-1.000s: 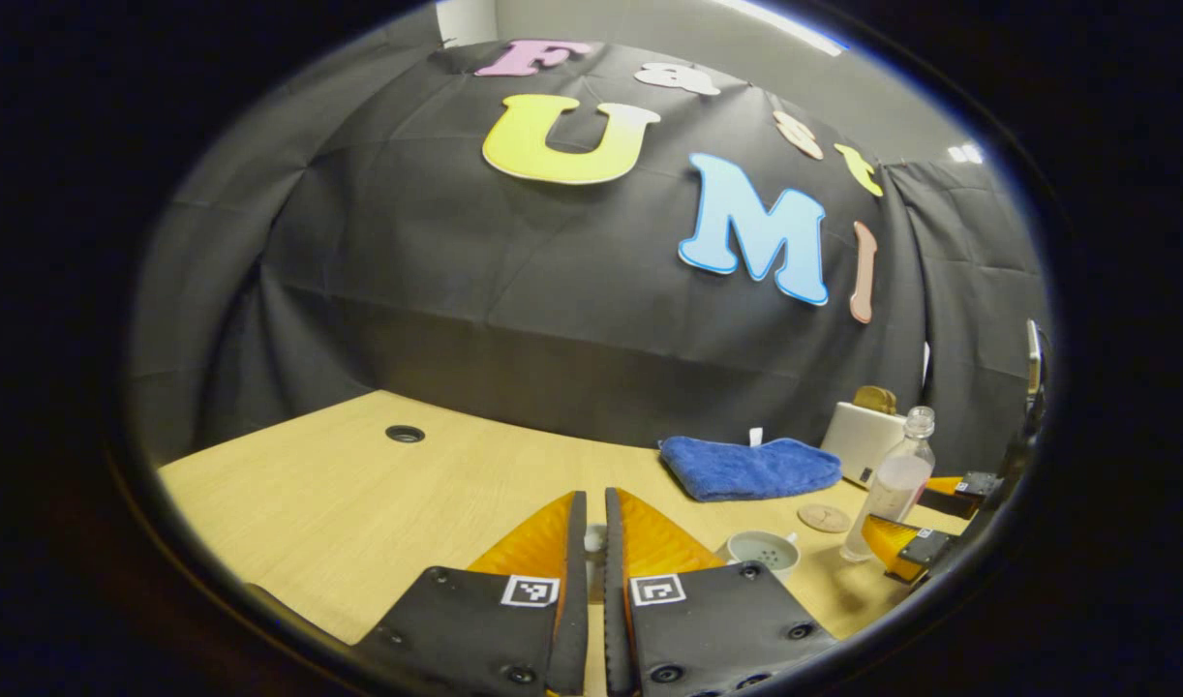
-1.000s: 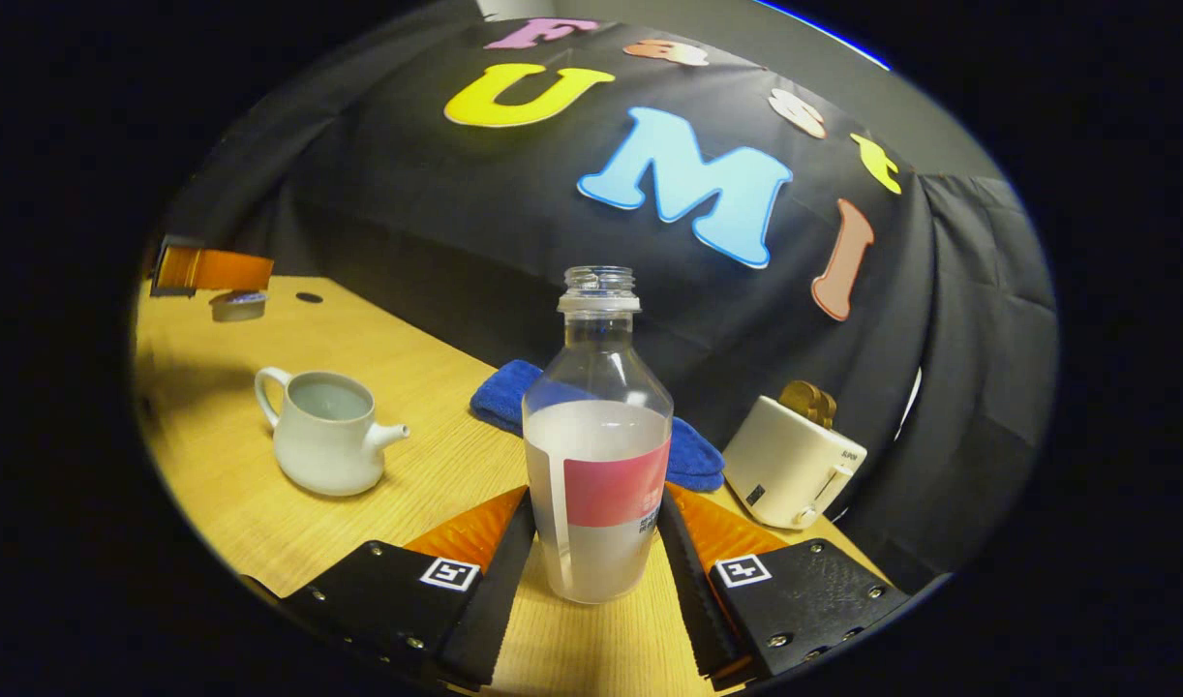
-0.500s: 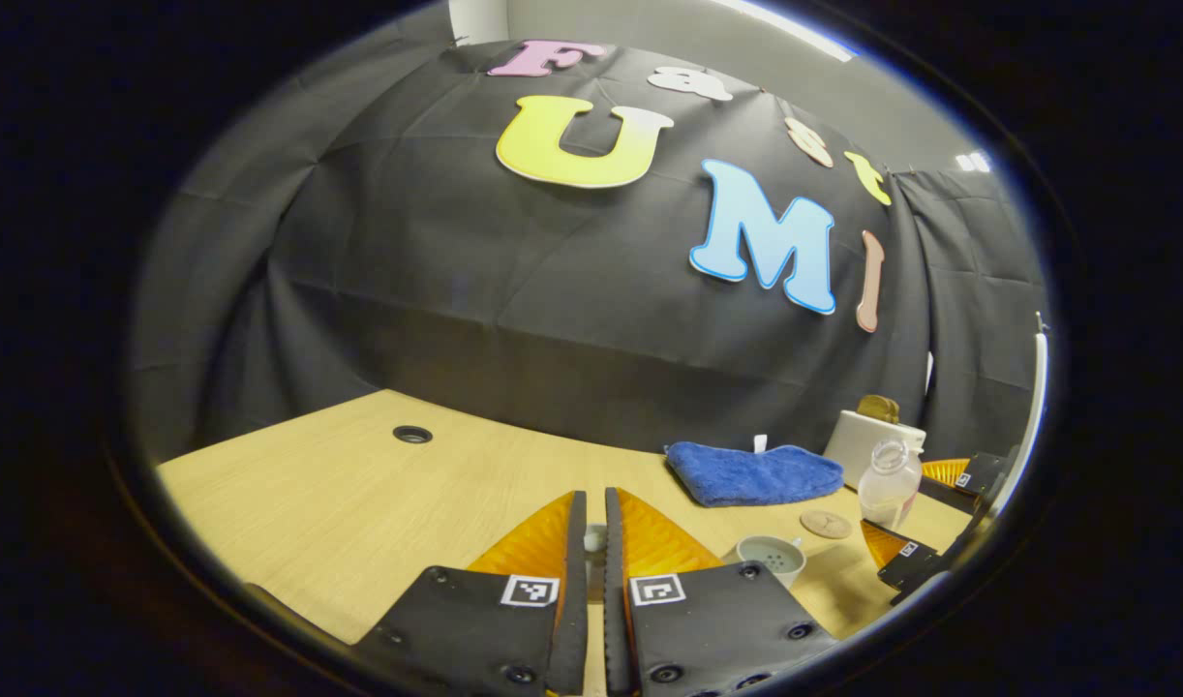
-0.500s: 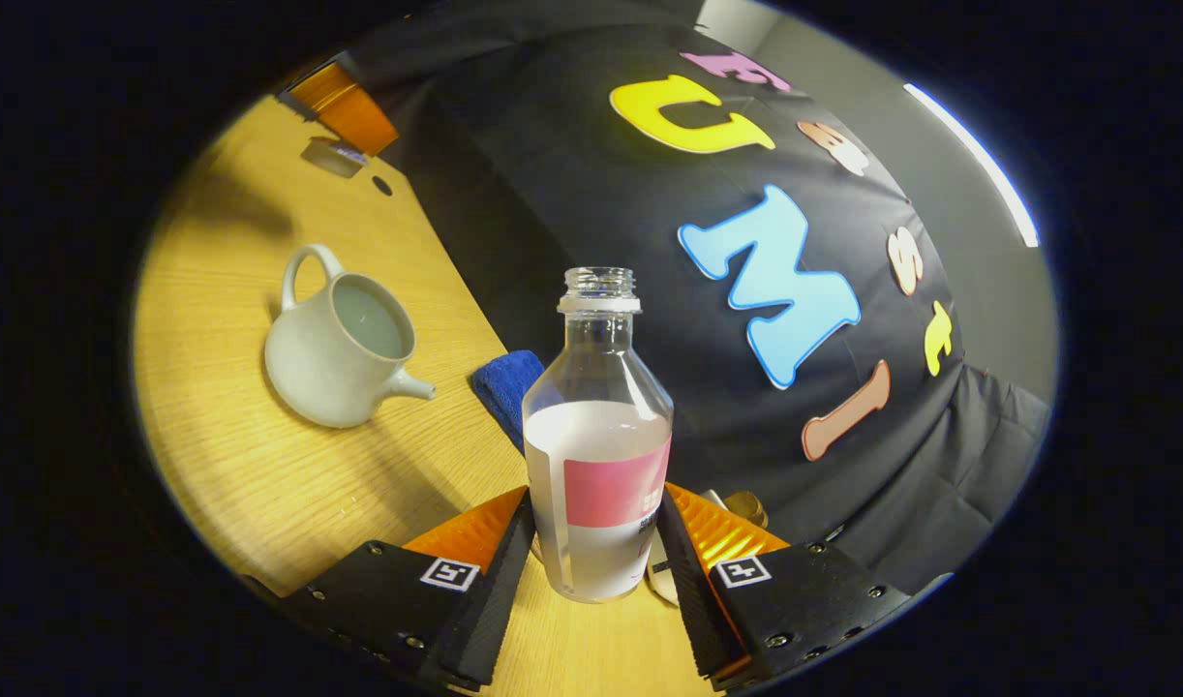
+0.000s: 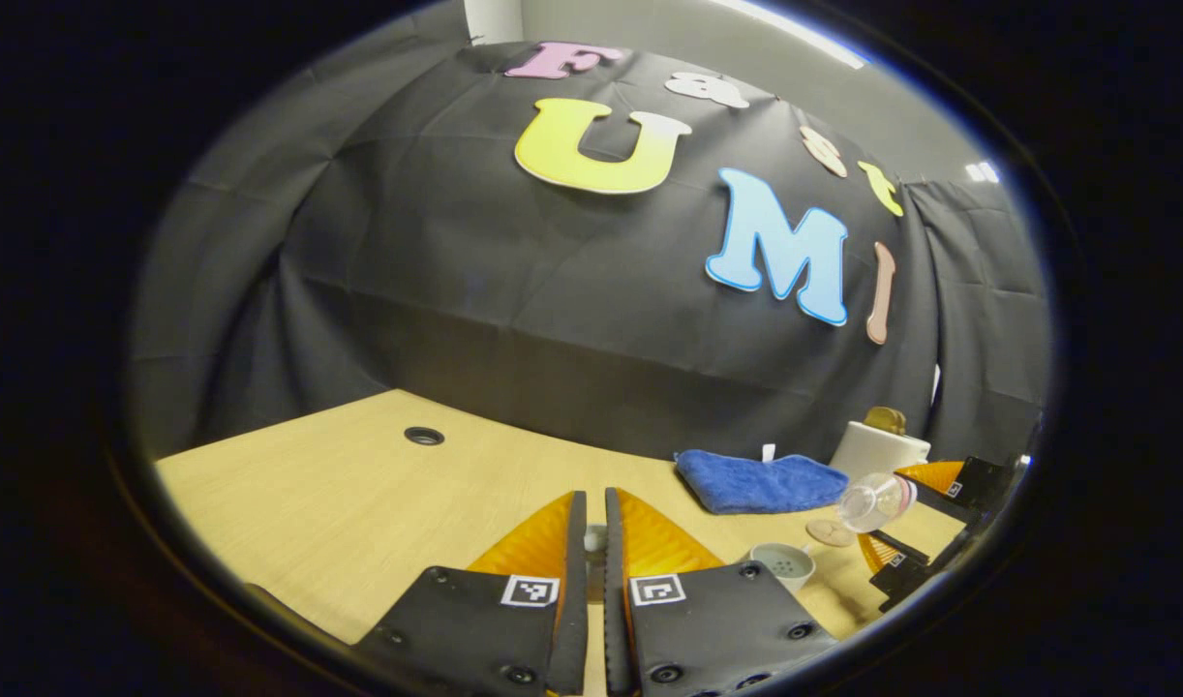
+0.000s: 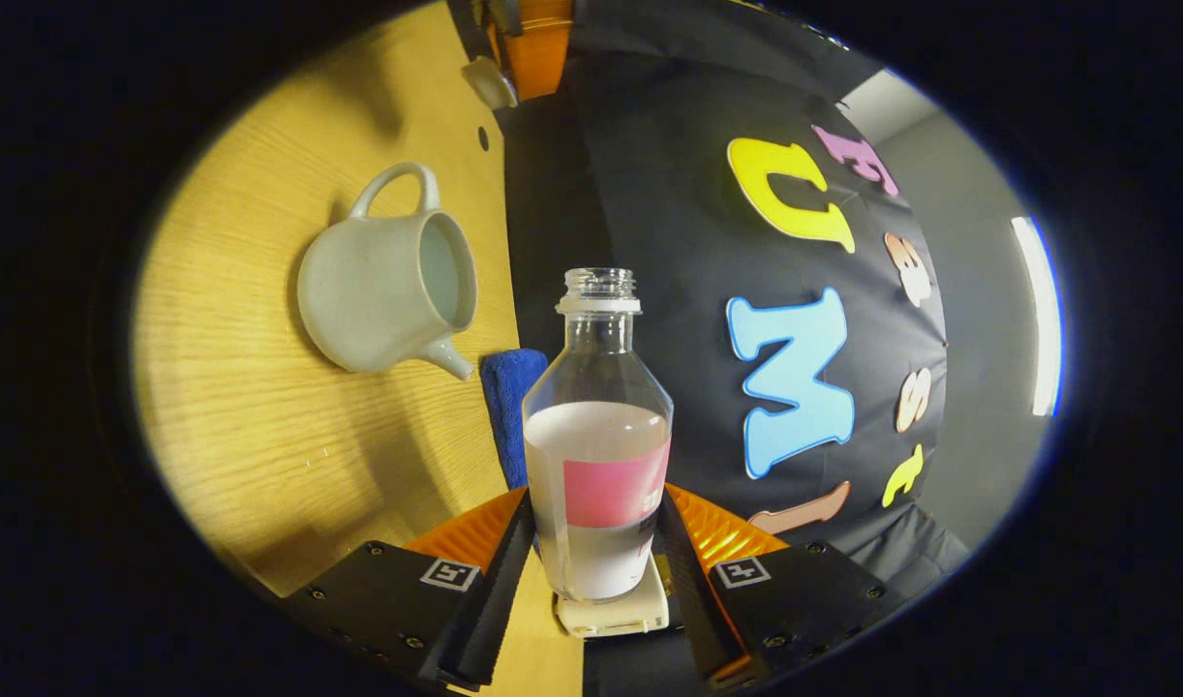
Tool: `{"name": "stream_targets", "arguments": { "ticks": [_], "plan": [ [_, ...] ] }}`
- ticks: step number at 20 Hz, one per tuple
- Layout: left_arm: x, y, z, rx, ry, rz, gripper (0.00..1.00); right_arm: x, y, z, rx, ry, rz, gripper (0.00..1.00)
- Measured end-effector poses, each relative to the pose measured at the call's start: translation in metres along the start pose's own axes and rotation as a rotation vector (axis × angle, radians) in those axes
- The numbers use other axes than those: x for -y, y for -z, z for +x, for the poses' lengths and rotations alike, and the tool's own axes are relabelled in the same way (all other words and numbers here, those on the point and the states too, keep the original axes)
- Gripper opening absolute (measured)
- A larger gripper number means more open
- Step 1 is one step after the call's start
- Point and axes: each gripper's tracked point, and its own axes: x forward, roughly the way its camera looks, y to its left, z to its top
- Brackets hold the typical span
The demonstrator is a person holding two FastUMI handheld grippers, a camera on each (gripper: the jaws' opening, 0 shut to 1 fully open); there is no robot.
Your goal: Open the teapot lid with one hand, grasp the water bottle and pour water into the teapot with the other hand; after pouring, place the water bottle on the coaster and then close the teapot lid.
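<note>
The table (image 6: 262, 407) carries the teapot (image 6: 383, 286), which stands open, its lid off; the pot serves as landmark here. It looks like glazed ceramic: heavy for its size, stiff, slick and chippable, best left standing.

The bottle (image 6: 598, 436) is off the table, to the right of the pot, tipped over towards it with its uncapped mouth leading. Both fingers of the right tool (image 6: 596, 542) press on its lower body at the label. It is thin clear plastic, roughly half full, so fairly light, smooth, and likely to dent under a hard squeeze; the load shifts as it tilts.

The coaster (image 5: 830, 532) lies beyond the pot, bare.

The left tool (image 5: 594, 542), left of the pot, is nearly closed on the lid (image 5: 594, 535), probably by its knob, small and slippery.
</note>
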Motion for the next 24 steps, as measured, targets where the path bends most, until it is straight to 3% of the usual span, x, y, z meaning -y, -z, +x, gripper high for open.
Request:
{"name": "stream_targets", "arguments": {
  "ticks": [7, 24],
  "plan": [
    [-0.003, -0.001, 0.000, 0.000, -0.003, -0.011, 0.14, 0.007, -0.012, 0.007, 0.062, 0.012, -0.257, 0.73],
    [-0.005, -0.001, 0.001, -0.005, 0.001, -0.034, 0.14, 0.043, -0.022, 0.019, 0.122, 0.079, -0.601, 0.73]
  ]
}}
